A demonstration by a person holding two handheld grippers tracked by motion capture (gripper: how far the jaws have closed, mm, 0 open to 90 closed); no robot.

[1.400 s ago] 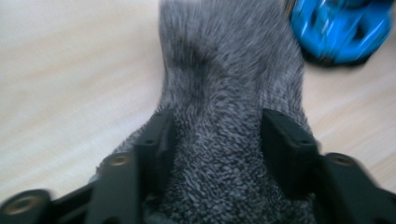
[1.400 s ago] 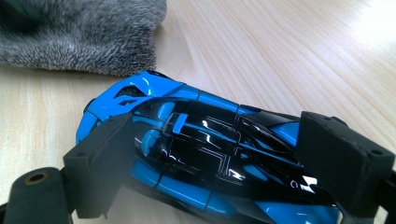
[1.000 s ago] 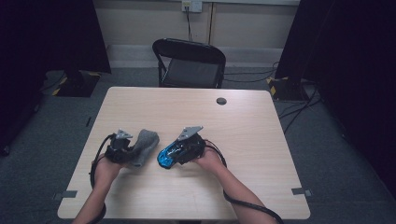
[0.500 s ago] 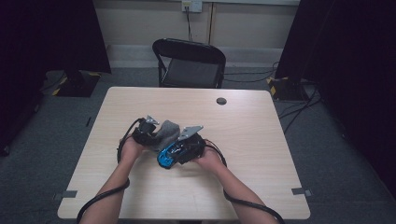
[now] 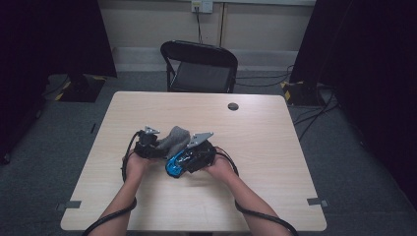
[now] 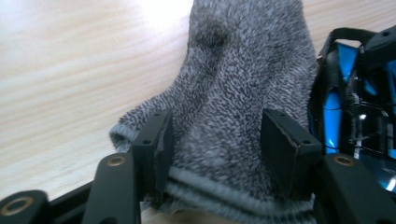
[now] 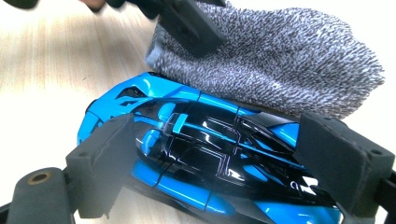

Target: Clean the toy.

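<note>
A grey knitted sock (image 6: 243, 84) lies between the jaws of my left gripper (image 6: 217, 140), cuff end nearest the camera. Those jaws have just been opening and now stand apart around the sock without pinching it. My right gripper (image 7: 224, 168) is shut on a shiny blue and black toy car (image 7: 210, 154), one pad at each end of the car. The sock (image 7: 280, 60) rests against the car's far side. From above, the left gripper (image 5: 157, 147), sock (image 5: 174, 139), car (image 5: 173, 166) and right gripper (image 5: 184, 160) crowd together at the table's middle.
The light wooden table (image 5: 275, 162) carries a small dark round disc (image 5: 233, 106) near its far edge. A black folding chair (image 5: 199, 66) stands behind the table. Black cables trail from both grippers off the near edge.
My left hand has carried the sock rightward up to the car. Its jaws, pinched on the sock before, now stand apart. The right gripper and car have stayed put.
</note>
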